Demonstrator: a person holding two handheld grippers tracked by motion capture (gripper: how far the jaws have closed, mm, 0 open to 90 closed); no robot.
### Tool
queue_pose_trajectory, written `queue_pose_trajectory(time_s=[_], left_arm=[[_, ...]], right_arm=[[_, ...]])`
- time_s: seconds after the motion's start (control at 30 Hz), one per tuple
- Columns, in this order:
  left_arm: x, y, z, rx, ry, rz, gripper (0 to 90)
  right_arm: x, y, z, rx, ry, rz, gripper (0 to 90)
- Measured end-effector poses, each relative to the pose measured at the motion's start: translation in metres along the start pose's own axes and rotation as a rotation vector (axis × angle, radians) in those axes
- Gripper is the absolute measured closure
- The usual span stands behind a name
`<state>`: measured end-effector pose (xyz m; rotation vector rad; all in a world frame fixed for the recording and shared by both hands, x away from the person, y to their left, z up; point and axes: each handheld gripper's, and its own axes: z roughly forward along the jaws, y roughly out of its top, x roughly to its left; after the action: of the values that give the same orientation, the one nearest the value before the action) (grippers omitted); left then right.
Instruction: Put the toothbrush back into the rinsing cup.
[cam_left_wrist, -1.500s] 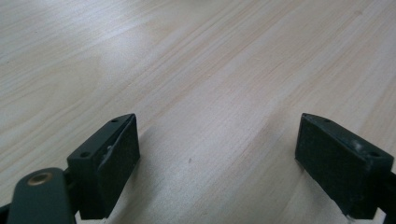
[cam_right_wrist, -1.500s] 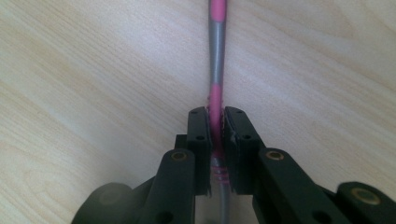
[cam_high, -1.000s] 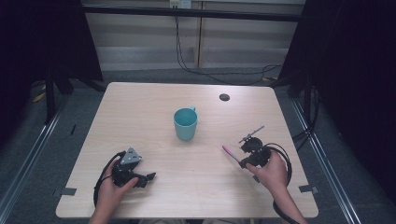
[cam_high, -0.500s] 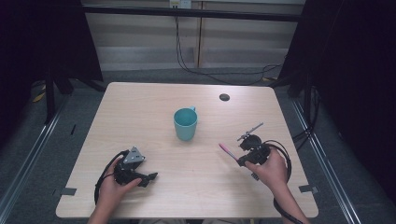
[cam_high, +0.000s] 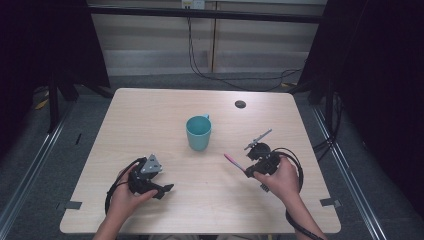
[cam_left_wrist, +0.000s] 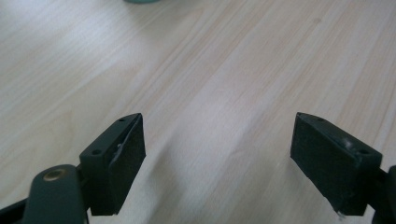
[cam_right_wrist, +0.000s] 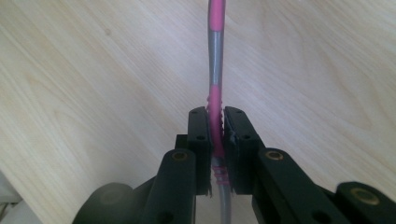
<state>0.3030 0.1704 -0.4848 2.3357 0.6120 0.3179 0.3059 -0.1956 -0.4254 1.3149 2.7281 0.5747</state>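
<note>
Taking the teal mug (cam_high: 198, 132) at the middle of the desk (cam_high: 150, 115) as landmark: the left gripper (cam_high: 161, 188) sits near-left of it, its jaws spread wide with nothing between them after just easing slightly inward. Near-right of the mug, the right gripper (cam_high: 248, 171) has its jaws clenched on a pink-and-grey pen (cam_right_wrist: 216, 70), whose tip points toward the mug.
</note>
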Motion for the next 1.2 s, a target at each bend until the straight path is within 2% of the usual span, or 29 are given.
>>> queue_pose_trajectory(time_s=[0.17,0.2,0.3,0.37,0.43,0.5,0.63,0.9,1.2], left_arm=[[-0.004,0.012,0.001,-0.02,-0.025,0.008,17.6],[-0.004,0.015,0.0,-0.008,-0.024,0.04,17.8],[-0.009,0.023,0.001,-0.007,-0.032,0.059,17.9],[-0.012,0.03,0.003,-0.005,-0.041,0.085,17.1],[-0.013,0.033,0.004,-0.009,-0.042,0.086,17.1],[-0.015,0.037,0.006,0.005,-0.037,0.109,17.1],[-0.016,0.044,0.009,0.008,-0.036,0.11,17.0],[-0.021,0.056,0.012,0.036,-0.014,0.171,18.2],[-0.026,0.069,0.016,0.043,-0.006,0.198,19.6]], right_arm=[[0.001,0.002,-0.001,-0.01,0.032,-0.003,81.9],[0.001,0.003,-0.001,-0.011,0.029,-0.004,81.9],[0.002,0.004,-0.003,-0.009,0.032,-0.011,81.9],[0.002,0.004,-0.003,-0.014,0.043,-0.018,81.9],[0.002,0.005,-0.004,-0.014,0.045,-0.014,81.9],[0.003,0.006,-0.004,-0.014,0.047,-0.015,81.9],[0.006,0.008,-0.006,-0.013,0.049,-0.026,81.9],[0.011,0.014,-0.005,-0.009,0.057,-0.056,81.9],[0.021,0.021,-0.004,-0.007,0.071,-0.092,81.9]])
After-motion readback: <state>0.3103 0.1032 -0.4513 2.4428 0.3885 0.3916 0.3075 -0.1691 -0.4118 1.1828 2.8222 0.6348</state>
